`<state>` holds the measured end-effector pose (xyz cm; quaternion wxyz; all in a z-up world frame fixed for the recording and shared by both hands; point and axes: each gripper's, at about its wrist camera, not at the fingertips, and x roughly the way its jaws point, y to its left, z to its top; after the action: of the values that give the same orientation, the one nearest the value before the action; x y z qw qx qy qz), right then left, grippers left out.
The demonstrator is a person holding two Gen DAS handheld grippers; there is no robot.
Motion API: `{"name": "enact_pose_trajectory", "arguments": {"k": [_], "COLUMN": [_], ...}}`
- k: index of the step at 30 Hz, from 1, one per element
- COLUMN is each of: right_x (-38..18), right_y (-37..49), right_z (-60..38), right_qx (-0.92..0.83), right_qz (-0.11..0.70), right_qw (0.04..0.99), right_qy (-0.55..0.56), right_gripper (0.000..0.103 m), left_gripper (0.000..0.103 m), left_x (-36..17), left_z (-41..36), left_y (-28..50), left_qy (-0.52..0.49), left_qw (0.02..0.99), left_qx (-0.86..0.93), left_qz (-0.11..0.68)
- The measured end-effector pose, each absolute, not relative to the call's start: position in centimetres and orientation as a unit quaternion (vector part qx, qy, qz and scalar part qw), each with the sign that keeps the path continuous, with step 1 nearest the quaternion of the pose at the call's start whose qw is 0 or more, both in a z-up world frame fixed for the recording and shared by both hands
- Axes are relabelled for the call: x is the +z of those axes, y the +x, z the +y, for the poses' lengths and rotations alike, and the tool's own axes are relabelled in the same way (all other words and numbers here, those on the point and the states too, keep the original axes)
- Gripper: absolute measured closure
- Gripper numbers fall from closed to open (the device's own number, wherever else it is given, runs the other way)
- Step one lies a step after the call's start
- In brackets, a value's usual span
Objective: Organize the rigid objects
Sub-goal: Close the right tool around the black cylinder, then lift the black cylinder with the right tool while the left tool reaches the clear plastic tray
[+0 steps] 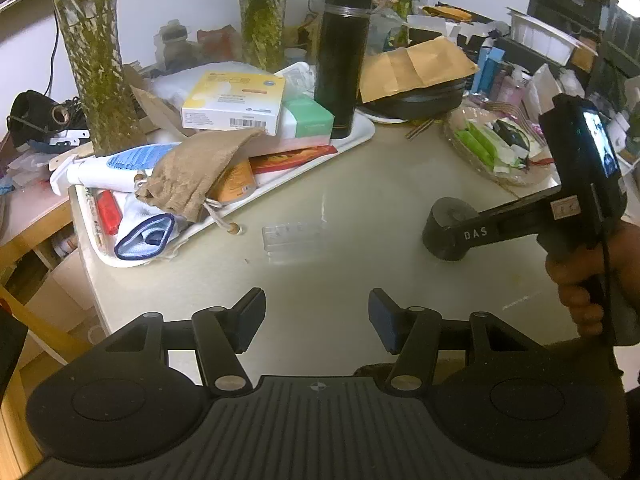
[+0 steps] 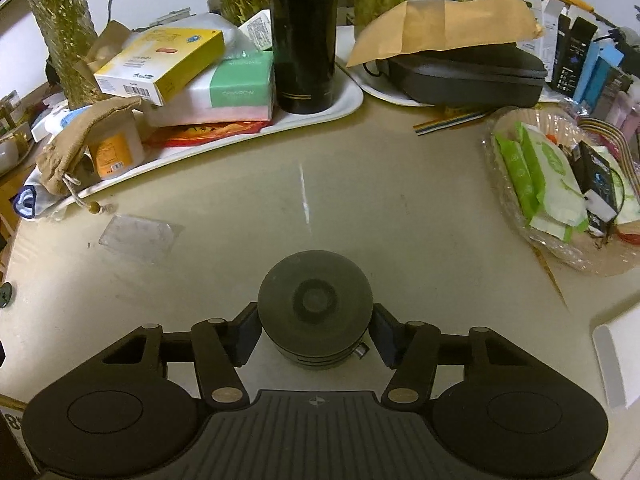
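On table (image 2: 360,208), right gripper (image 2: 316,330) clamps black puck (image 2: 314,300) — left gripper (image 1: 316,318) open, empty.

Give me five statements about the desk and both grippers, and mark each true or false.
1. The right gripper has a black round puck-shaped object between its fingers. True.
2. The left gripper holds the clear plastic case. False: its jaws are open and empty, with the case lying on the table beyond them.
3. The black flask stands upright on the white tray. True.
4. The yellow box lies on bare table. False: it is stacked on the tray's pile.
5. The burlap pouch sits inside the snack basket. False: it lies on the tray.
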<state>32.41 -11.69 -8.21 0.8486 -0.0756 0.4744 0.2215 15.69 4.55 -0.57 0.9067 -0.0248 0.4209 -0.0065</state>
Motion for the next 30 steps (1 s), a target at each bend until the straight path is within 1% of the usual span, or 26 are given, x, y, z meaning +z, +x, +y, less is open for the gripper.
{"name": "enact_pose_trajectory", "arguments": {"k": [16,30], "right_x": [-6.0,-4.1], "right_y": [31.3,28.2], "right_z": [-13.8,-15.6], "right_qx": [0.21,0.209], "right_qz": [0.452,0.432], "right_qw": [0.866,0.877], "right_qy": [-0.049,-0.035], "right_gripper": [0.043,0.043], "left_gripper": [0.047,0.047], "left_x": [-0.5,-0.3], "left_z": [4.0,3.1], "left_y": [15.5,15.7], "left_qy": [-0.01,0.0], "left_qw": [0.911,0.918], "left_qx": [-0.007,-0.01], "left_qz": [0.411,0.397]}}
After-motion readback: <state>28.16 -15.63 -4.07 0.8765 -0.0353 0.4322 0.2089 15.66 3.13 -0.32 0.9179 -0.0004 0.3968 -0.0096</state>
